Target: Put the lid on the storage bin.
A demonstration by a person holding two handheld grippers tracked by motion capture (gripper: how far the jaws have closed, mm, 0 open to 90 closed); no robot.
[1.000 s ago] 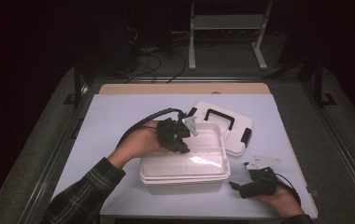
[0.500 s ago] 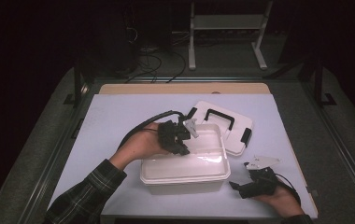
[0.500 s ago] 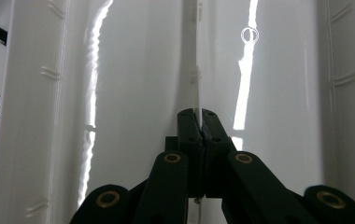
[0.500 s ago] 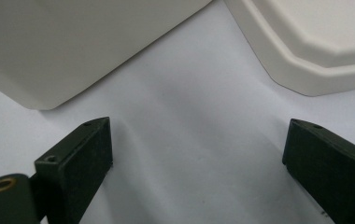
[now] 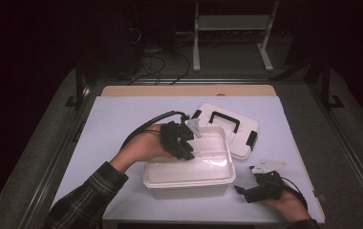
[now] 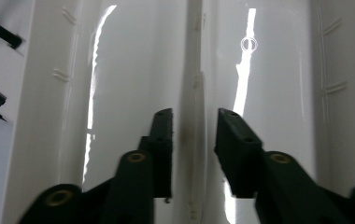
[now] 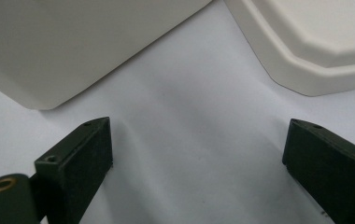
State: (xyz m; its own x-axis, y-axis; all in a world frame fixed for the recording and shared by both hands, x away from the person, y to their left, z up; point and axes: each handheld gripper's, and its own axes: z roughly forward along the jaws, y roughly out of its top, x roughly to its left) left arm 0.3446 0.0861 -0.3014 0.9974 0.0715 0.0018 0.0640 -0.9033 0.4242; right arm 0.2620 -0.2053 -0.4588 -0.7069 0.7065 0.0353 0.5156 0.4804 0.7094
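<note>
An open white plastic box [image 5: 189,183] stands on the table in front of the person. Its white lid [image 5: 227,131], with a black handle and black latches, lies flat behind it to the right. My left gripper [image 5: 189,148] reaches over the box's left rim and points down inside. In the left gripper view its jaws [image 6: 194,126] have just been opening and stand a little apart over the glossy inner wall [image 6: 133,60], with nothing between them. My right gripper [image 5: 244,191] rests at the front right, jaws wide [image 7: 199,149], facing the box's corner [image 7: 73,42] and the lid [image 7: 315,42].
A pale sheet covers the table [image 5: 122,119], and a wooden strip [image 5: 184,90] shows along its far edge. Black cables [image 5: 146,126] trail from the left gripper across the sheet. A white stand [image 5: 227,33] and floor cables sit in the dark beyond the table.
</note>
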